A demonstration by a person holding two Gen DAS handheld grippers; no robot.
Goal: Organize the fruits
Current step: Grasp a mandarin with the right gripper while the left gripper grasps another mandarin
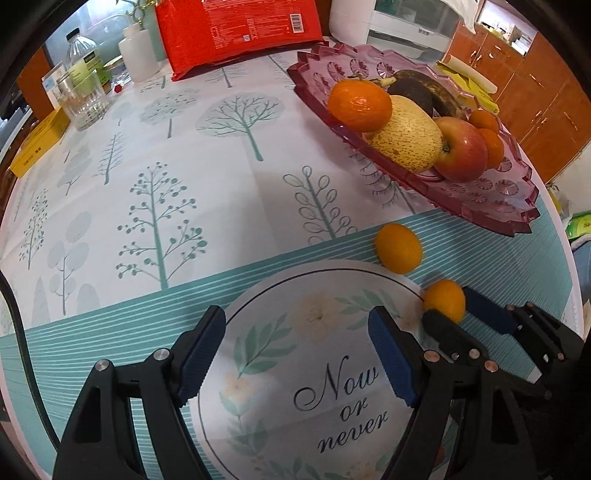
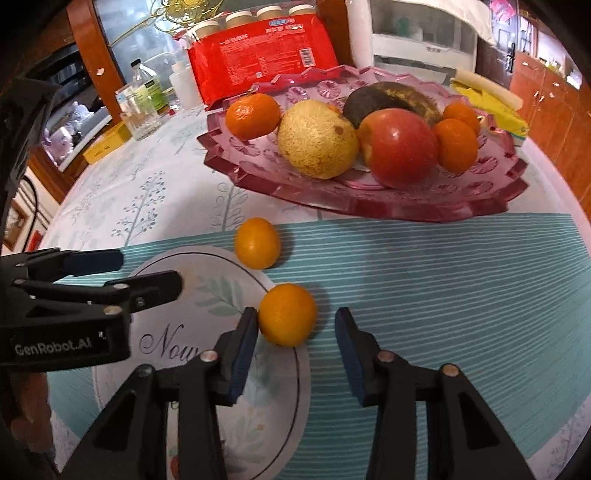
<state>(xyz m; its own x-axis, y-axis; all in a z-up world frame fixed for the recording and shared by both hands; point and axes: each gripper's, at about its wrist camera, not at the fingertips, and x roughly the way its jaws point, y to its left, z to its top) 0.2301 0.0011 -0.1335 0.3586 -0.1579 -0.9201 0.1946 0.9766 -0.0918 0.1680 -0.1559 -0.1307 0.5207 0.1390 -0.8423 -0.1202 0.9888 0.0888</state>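
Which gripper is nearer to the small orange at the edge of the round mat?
Right. The right gripper has the small orange between its open jaws, one pad touching it. The left gripper hangs open over the round mat, beside the fruit.

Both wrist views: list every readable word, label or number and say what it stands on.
"Now or never": round floral mat on the tablecloth.
"GenRobot.AI": body of the left tongs, seen in the right wrist view.
Red package: barcode and white print, too small to read.
Clear bottle's green label: too blurred to read.
Yellow box: small dark print, unreadable.
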